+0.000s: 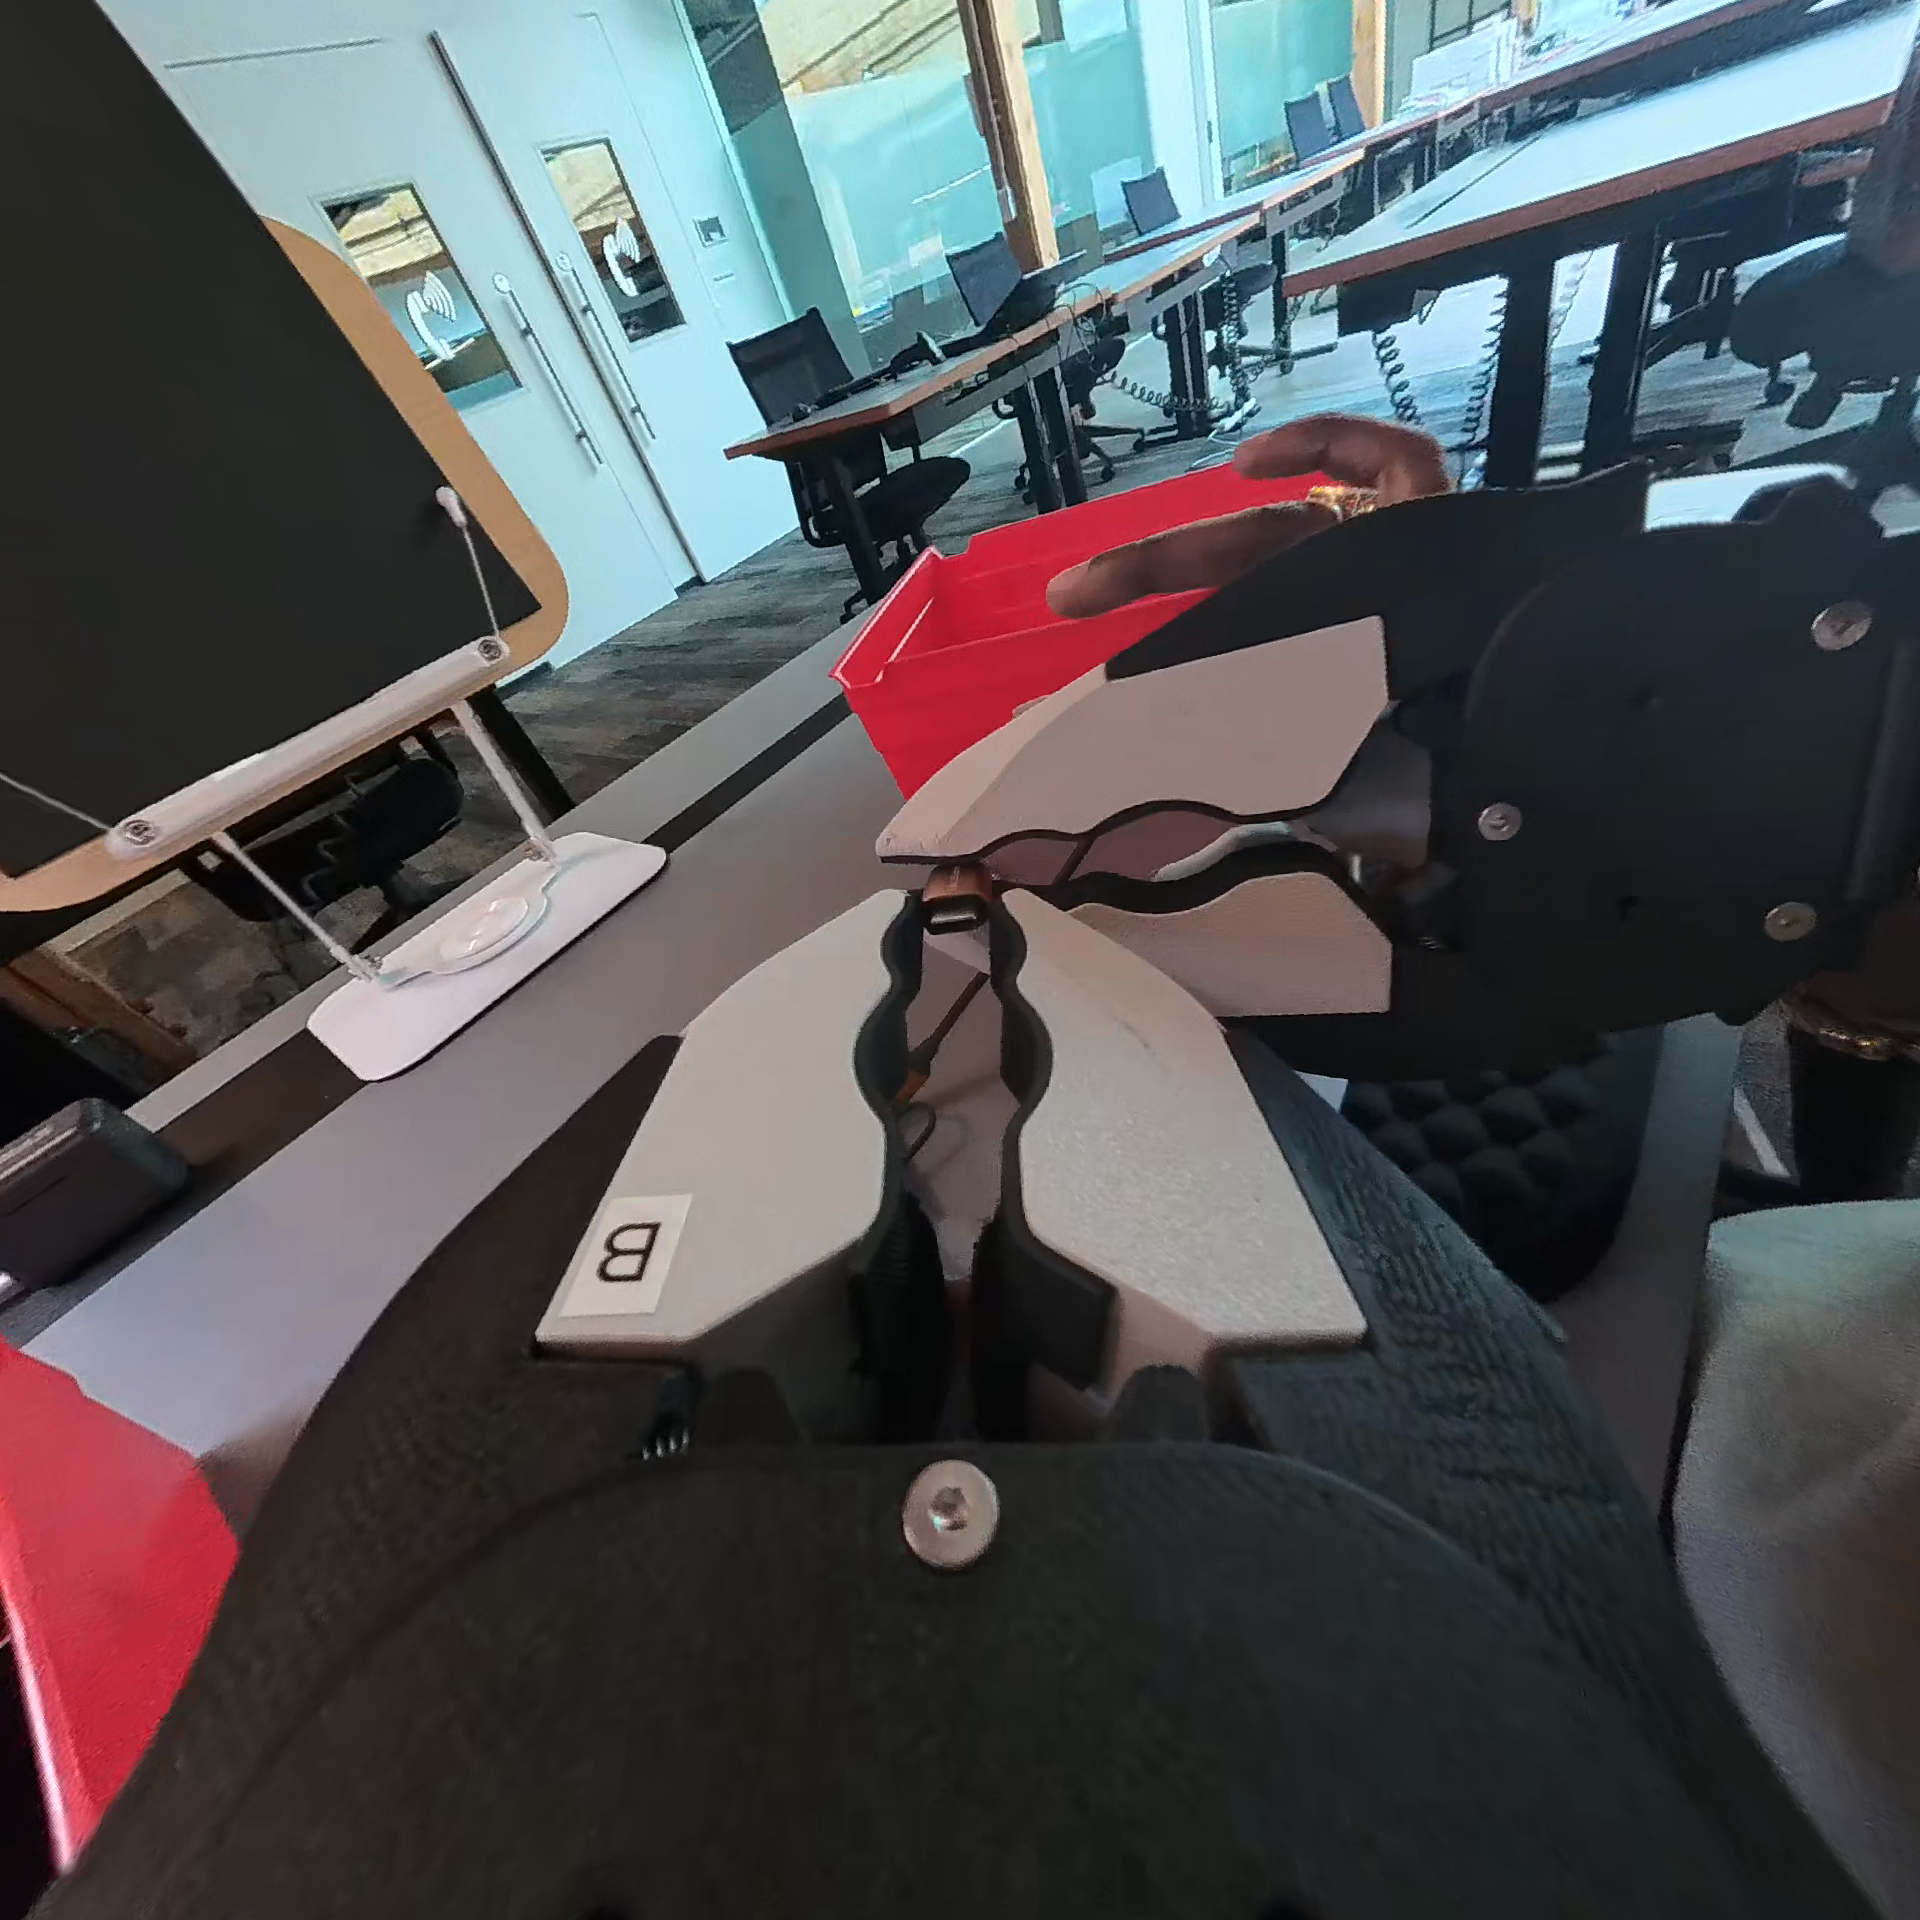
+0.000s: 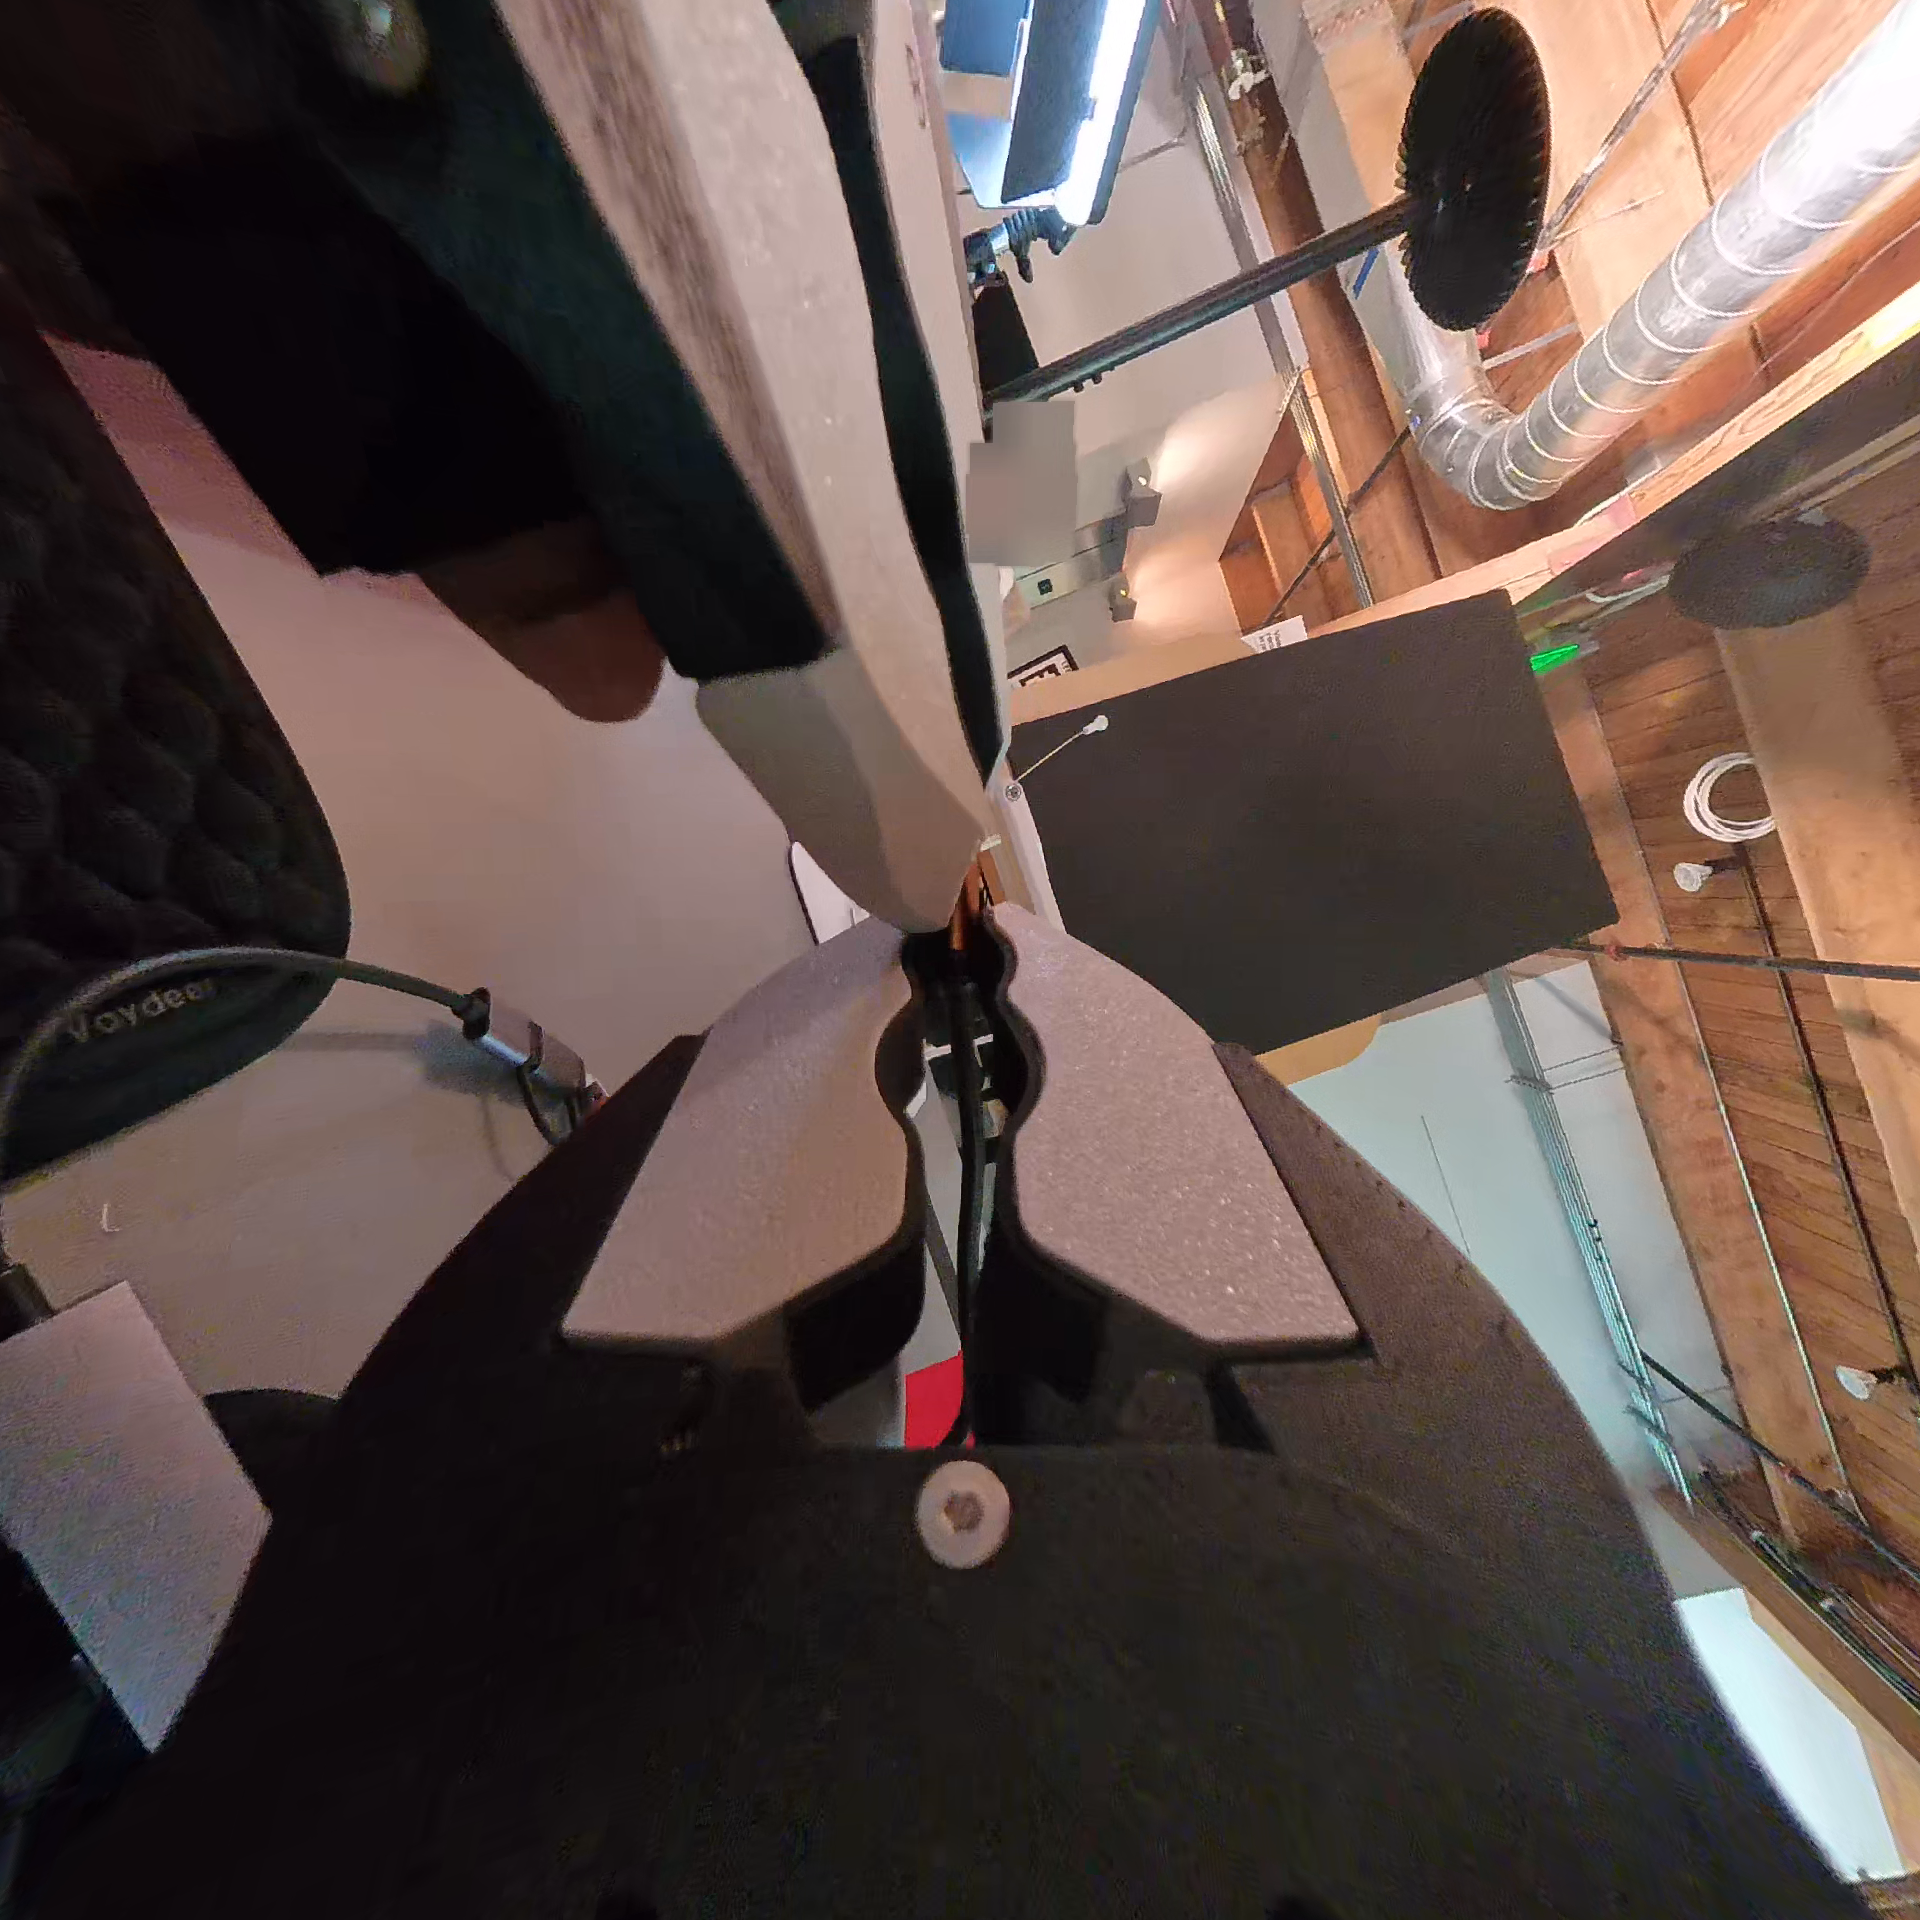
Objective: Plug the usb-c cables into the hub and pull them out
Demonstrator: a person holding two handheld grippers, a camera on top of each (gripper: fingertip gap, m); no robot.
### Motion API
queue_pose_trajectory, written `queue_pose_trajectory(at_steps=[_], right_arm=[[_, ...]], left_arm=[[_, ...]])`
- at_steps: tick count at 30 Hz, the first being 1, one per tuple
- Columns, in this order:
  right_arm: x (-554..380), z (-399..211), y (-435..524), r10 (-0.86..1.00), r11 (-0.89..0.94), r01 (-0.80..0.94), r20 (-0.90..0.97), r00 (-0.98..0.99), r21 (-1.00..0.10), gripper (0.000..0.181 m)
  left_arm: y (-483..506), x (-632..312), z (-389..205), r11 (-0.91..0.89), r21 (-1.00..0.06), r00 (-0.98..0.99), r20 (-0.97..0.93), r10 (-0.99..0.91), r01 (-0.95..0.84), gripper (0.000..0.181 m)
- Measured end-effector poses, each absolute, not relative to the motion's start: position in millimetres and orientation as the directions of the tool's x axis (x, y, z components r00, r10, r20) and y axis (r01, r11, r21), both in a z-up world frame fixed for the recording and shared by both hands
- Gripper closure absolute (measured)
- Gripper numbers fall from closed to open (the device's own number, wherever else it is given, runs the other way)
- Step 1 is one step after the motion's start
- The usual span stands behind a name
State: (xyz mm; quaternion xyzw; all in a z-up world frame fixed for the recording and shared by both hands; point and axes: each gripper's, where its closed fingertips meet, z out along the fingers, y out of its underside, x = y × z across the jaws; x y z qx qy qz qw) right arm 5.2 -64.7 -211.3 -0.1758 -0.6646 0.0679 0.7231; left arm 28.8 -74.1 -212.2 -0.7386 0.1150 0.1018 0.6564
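A USB-C plug with a brown housing and a silver tip is held in the air between both grippers. My left gripper is shut on the plug's tip. My right gripper comes in from the right and is shut on the housing. In the right wrist view my right gripper holds the plug, and its black cable runs back between the fingers. The left gripper's fingertip meets it from above. A small grey hub with its own cable lies on the table at the left.
A red bin stands on the grey table behind the grippers. A black panel on a white stand is at the left. A black padded rest lies at the right. A person's hand holds the right gripper.
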Motion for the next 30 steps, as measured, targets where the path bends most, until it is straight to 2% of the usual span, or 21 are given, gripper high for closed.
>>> queue_pose_trajectory(at_steps=[2, 5, 8, 16, 26, 28, 30], right_arm=[[8.4, -208.5, -67.7, 0.351, 0.93, 0.079, 0.931, 0.104, -0.359, 0.175], [24.8, -194.9, -82.3, 0.426, 0.895, -0.175, 0.902, 0.07, -0.409, 0.173], [40.9, -191.1, -86.1, 0.497, 0.812, -0.337, 0.867, -0.027, -0.476, 0.164], [50.1, -203.8, -78.4, 0.453, 0.808, -0.405, 0.891, -0.039, -0.428, 0.166], [50.4, -203.6, -81.6, 0.452, 0.804, -0.415, 0.891, -0.04, -0.427, 0.169], [51.5, -202.1, -81.2, 0.473, 0.79, -0.421, 0.88, -0.045, -0.446, 0.165], [56.3, -198.5, -83.0, 0.519, 0.744, -0.446, 0.851, -0.084, -0.498, 0.151]], left_arm=[[-76.1, 31.5, -209.0, -0.067, -0.964, 0.964, -0.253, -0.075, -0.258, 0.171], [-84.9, 40.8, -198.0, 0.032, -0.994, 0.969, -0.105, -0.222, -0.1, 0.171], [-85.6, 42.6, -199.4, 0.027, -0.994, 0.963, -0.112, -0.245, -0.109, 0.172], [-74.8, 48.5, -213.2, -0.068, -0.962, 0.951, -0.247, -0.185, -0.263, 0.171], [-77.3, 48.4, -211.8, -0.061, -0.956, 0.946, -0.272, -0.175, -0.287, 0.171], [-77.6, 49.4, -211.4, -0.053, -0.96, 0.948, -0.26, -0.186, -0.274, 0.171], [-79.8, 53.3, -207.1, -0.012, -0.975, 0.951, -0.213, -0.226, -0.221, 0.171]])
